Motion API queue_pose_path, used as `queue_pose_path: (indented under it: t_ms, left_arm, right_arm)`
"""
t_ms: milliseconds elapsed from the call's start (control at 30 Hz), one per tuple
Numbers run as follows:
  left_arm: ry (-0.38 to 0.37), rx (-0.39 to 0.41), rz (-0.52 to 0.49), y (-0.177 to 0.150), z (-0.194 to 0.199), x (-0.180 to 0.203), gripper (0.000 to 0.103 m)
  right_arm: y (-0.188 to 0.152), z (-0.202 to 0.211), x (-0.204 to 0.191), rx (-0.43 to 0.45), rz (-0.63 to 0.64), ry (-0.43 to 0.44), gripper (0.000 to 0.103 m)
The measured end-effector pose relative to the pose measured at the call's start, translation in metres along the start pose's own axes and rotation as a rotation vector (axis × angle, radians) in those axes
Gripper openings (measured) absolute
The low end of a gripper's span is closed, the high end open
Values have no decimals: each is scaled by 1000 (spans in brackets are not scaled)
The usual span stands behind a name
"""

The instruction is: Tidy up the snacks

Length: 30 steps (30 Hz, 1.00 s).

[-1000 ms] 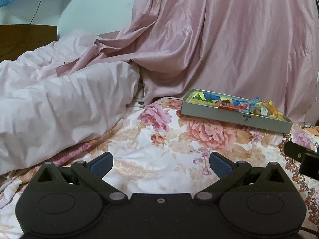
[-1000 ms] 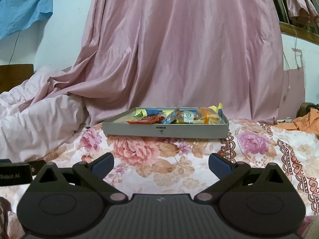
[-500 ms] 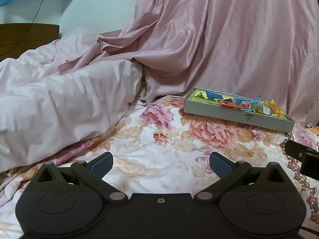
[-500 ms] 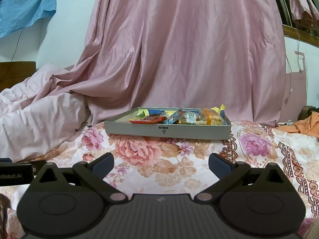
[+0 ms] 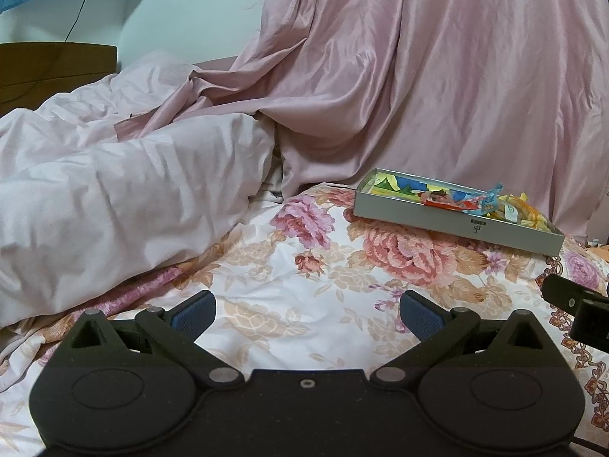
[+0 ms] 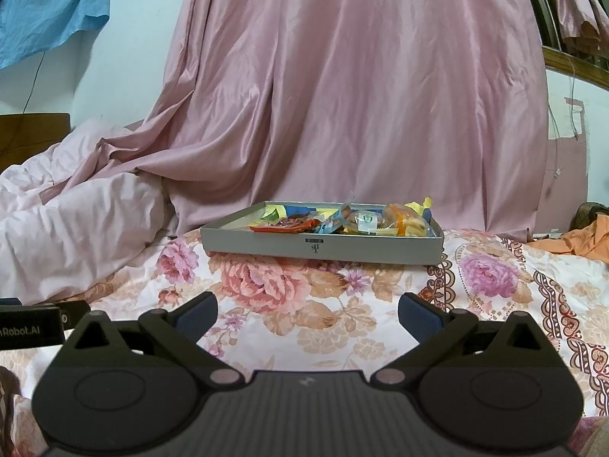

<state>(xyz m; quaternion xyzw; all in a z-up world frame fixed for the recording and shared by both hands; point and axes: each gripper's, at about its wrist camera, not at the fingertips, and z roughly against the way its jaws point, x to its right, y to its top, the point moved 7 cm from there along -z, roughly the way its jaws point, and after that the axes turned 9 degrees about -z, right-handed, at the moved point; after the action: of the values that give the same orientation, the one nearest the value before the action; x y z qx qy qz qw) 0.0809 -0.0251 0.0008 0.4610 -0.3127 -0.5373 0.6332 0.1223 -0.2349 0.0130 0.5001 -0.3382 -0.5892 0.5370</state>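
Both held low over a bed spread with a white sheet printed in pink and tan flowers (image 6: 304, 327). Left gripper (image 5: 307, 314) spread wide, blue pads (image 5: 192, 314) apart, nothing between them. Right gripper (image 6: 307, 314) likewise parted and empty, blue-faced fingers (image 6: 418, 318) well apart.

Ahead on the sheet, a shallow grey rectangular box tray (image 6: 319, 245) with a small dark logo on its near wall, resting flat. Inside, a loose heap of small snack packets (image 6: 342, 221): red, blue, yellow, clear wrappers with orange contents, bunched mostly toward the right half. In the left view, same tray (image 5: 449, 224) off to the right, well apart from the gripper.

Behind the tray, a hanging dusty-pink satin curtain (image 6: 361, 95) pooling onto the bed. To the left, a rumpled pale pink quilt (image 5: 114, 198). Crumpled orange cloth (image 6: 582, 238) at the far right edge.
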Motion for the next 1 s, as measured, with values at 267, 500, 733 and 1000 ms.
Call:
queue_pose_path:
  t_ms: [267,500,733,1000]
  left_arm:
    - [1,-1,0,0,0,0,102]
    - [-2,-3,0,0,0,0,102]
    - [-5,-5,-1,0,0,2,102]
    - [-8,-3,-2,0,0,2,102]
  right_arm:
    - [0,0,0,0,0,-1,103]
    - [0,0,-1,-1,0,-1,103]
    - [0,1,-1,-1,0,-2,103]
    - [0,1,-2,-2,1,-3,103]
